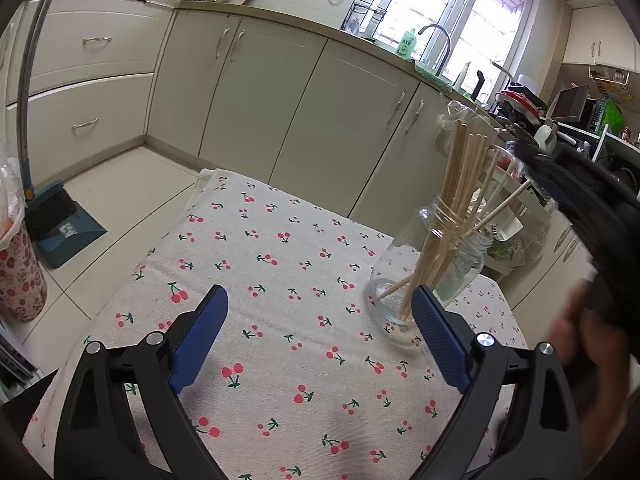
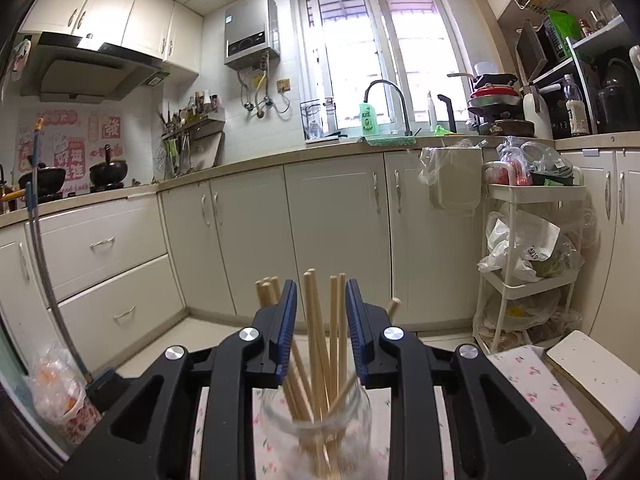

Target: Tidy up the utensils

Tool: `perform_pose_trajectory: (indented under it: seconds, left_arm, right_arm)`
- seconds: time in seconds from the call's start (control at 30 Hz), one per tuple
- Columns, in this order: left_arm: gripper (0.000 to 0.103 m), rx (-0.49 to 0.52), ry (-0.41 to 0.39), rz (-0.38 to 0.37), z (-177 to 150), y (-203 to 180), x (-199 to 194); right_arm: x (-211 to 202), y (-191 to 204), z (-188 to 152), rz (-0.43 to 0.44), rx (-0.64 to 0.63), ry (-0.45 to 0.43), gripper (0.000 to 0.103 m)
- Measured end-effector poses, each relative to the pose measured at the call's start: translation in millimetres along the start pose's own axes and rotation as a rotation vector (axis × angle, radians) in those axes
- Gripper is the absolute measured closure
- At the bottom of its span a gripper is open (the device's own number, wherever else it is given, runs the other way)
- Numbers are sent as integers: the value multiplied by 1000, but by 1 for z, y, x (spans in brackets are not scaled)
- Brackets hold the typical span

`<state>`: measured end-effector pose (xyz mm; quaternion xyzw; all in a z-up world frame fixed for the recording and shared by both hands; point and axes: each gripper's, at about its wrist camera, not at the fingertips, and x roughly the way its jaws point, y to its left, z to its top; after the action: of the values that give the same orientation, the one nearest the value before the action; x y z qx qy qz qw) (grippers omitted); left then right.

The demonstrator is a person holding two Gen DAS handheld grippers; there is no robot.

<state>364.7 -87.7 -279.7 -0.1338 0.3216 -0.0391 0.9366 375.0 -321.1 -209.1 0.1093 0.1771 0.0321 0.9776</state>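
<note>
A clear glass jar point(image 1: 416, 284) stands on the cherry-print tablecloth point(image 1: 280, 280) and holds several wooden chopsticks point(image 1: 460, 184). My left gripper point(image 1: 320, 304) is open and empty, low over the cloth, with its right finger just in front of the jar's base. In the right wrist view the jar point(image 2: 316, 432) sits right below my right gripper point(image 2: 321, 292). That gripper is open, and several chopsticks point(image 2: 320, 332) stand up between its fingers without being pinched. The right gripper shows blurred at the right edge of the left wrist view point(image 1: 580, 200).
Cream kitchen cabinets point(image 2: 328, 232) and a counter with a sink tap point(image 2: 388, 100) lie beyond the table. A white trolley with bags point(image 2: 528, 248) stands at the right. A dustpan point(image 1: 60, 224) and a patterned bin point(image 1: 16, 272) sit on the floor at the left.
</note>
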Motion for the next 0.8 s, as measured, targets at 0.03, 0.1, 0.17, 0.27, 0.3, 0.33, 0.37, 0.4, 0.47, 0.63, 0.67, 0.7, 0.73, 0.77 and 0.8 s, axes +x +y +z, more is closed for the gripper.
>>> perform_pose_trajectory:
  seconds: [0.03,0.1,0.17,0.27,0.3,0.33,0.37,0.4,0.47,0.63,0.67,0.7,0.73,0.77,0.8]
  left_arm:
    - [13,-1,0,7,0,0,0]
    - [12,-2,2,18,0,0,0]
    - [12,4,3,36,0,-1,0]
    - [12,39,7,67,-1,-6,-4]
    - [12,58,11,82,-3,-8,-7]
    - [12,79,20,91,-6,-11,-13]
    - [12,88,24,94,-8,-12,-17]
    - [12,99,31,98,-10,-13,-22]
    - [12,128,46,98,-13,-17,-35]
    - [11,188,69,116,-13,-28,-79]
    - [10,199,72,114,-12,-30,-91]
    - [10,210,73,113,-12,-32,-101]
    - [9,225,69,113,-11,-34,-114]
    - [8,241,67,114,-11,-37,-125]
    - [8,258,68,114,-11,-40,-136]
  right_arm:
    - [-8,-1,1,4,5,11,71]
    - [-30,-4,-1,-1,20,39,62]
    - [-52,-7,-7,-9,35,92,47]
    - [-76,-10,-19,-18,46,165,41]
    - [-86,-11,-26,-26,53,207,38]
    - [-92,-13,-32,-31,60,236,36]
    - [-96,-14,-36,-36,65,260,36]
    - [-103,-16,-43,-41,73,293,35]
    - [-114,-19,-54,-56,85,352,33]
    - [-146,-24,-65,-80,123,430,30]
    - [-152,-25,-65,-82,128,433,28]
    - [-162,-25,-64,-84,134,439,27]
    - [-172,-24,-63,-85,139,445,25]
    - [-179,-24,-61,-86,142,451,24]
    - [-187,-23,-58,-85,146,458,23]
